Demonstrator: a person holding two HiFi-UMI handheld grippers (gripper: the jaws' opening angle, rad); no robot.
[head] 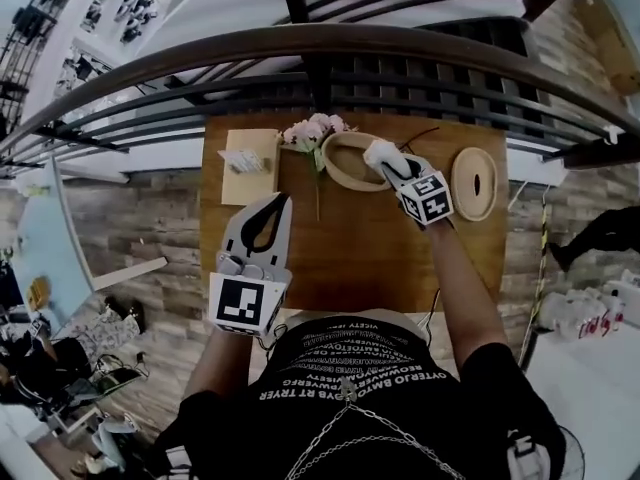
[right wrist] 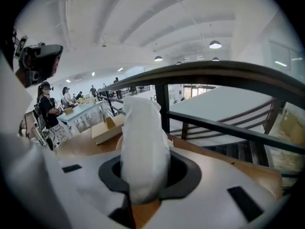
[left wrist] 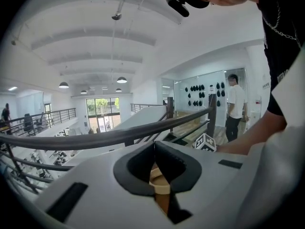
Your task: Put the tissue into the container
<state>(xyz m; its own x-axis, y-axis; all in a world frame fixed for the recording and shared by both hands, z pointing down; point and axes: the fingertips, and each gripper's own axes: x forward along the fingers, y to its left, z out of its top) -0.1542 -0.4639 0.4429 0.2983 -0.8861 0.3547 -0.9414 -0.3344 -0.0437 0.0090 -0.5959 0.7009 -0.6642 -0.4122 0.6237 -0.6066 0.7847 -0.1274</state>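
A white tissue (head: 377, 151) is pinched in my right gripper (head: 386, 161), which hangs over the near right rim of the oval wooden container (head: 345, 173) on the table. In the right gripper view the tissue (right wrist: 143, 147) stands up between the jaws and hides their tips. My left gripper (head: 283, 201) hovers over the table's front left part, jaws together with nothing in them. Between its jaws in the left gripper view, part of the container's rim (left wrist: 159, 181) shows. The tan tissue box (head: 249, 165), with a tissue poking out, lies at the table's left.
A bunch of pink flowers (head: 316, 131) lies between the box and the container. The container's slotted oval lid (head: 474, 182) rests at the right. A dark metal railing (head: 320, 48) runs just beyond the wooden table (head: 360, 258), with a drop behind it.
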